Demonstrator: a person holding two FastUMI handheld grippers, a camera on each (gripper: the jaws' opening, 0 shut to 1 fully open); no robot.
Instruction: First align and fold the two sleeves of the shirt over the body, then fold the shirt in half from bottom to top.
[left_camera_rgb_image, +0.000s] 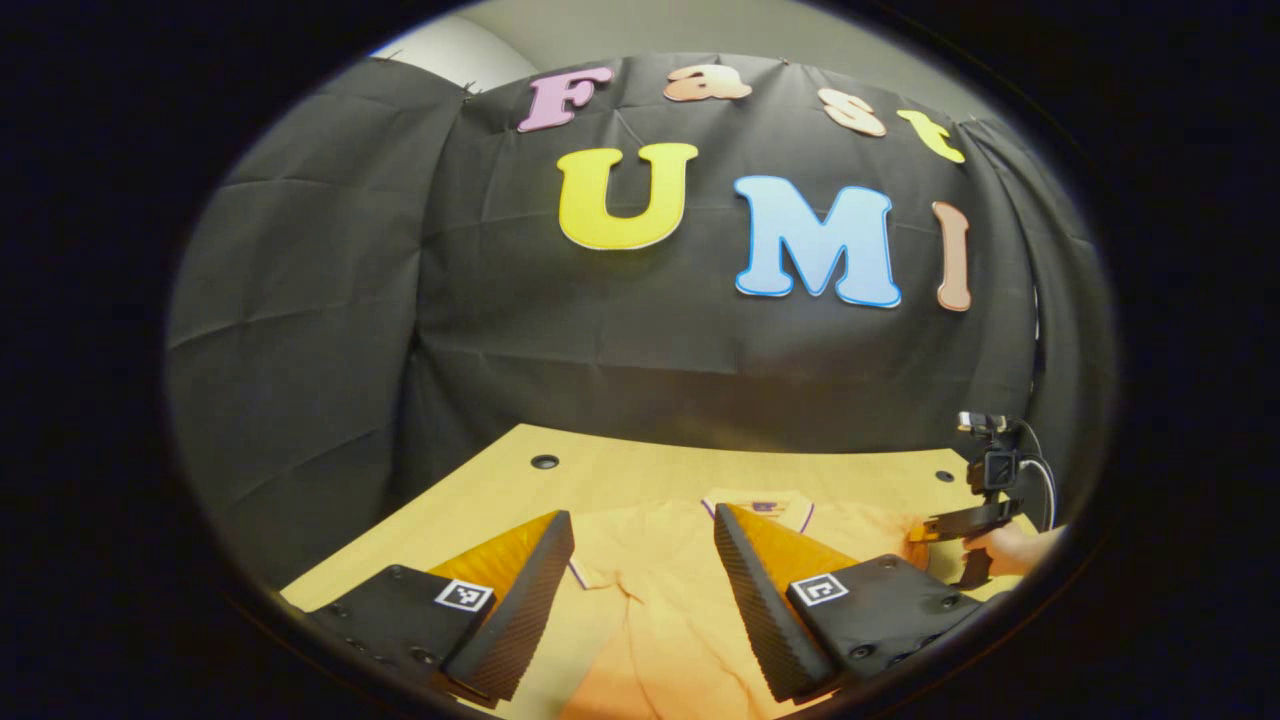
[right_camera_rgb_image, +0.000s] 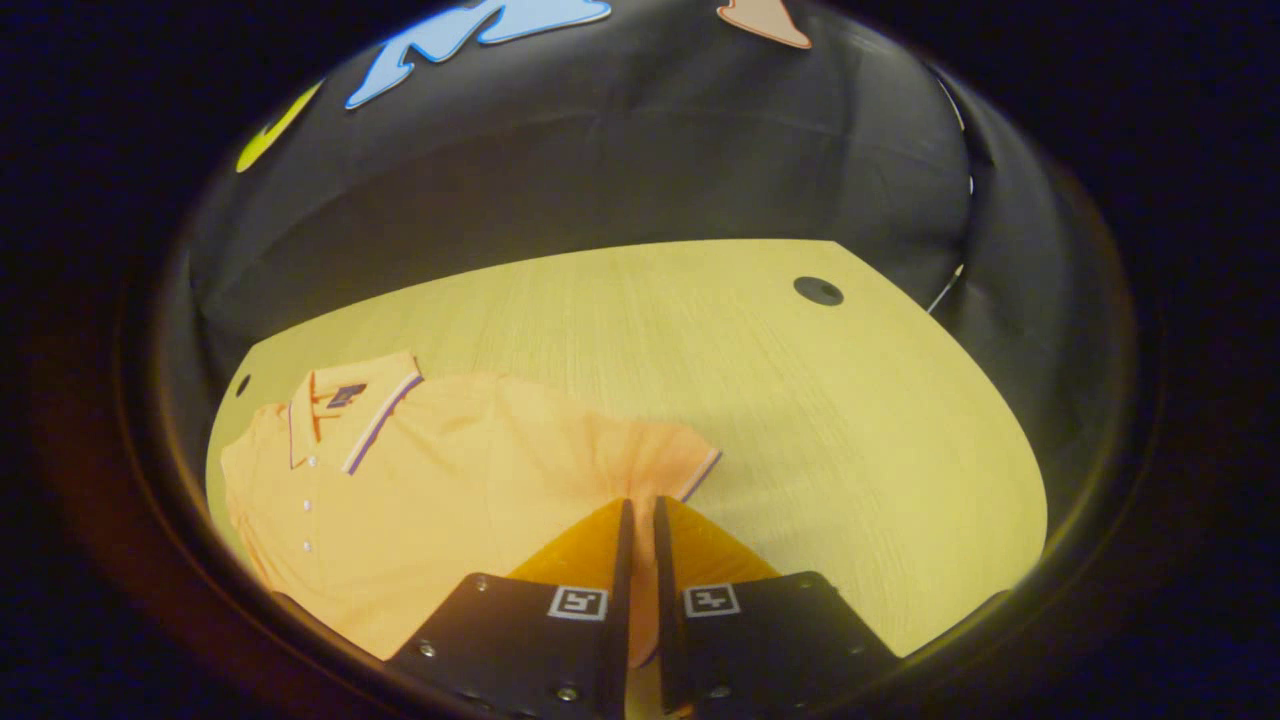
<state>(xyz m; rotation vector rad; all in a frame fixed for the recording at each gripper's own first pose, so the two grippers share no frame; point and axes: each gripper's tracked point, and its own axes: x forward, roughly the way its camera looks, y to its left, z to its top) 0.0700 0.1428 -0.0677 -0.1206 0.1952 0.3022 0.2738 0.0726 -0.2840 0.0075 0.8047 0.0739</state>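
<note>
Shirt sleeve seems pinched in our right tongs (left tongs gape wide above the tabletop), so a thin grip could slip mid-fold.

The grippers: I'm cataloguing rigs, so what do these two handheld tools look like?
Each gripper, left and right, has two wedge-shaped fingers with ribbed inner faces, mounted on black blocks with screws. Each block carries a small square black-and-white marker. In the left gripper view, the right gripper carries a black camera with cables.

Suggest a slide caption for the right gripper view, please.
Right gripper pinching the orange shirt's sleeve on the table.
</note>
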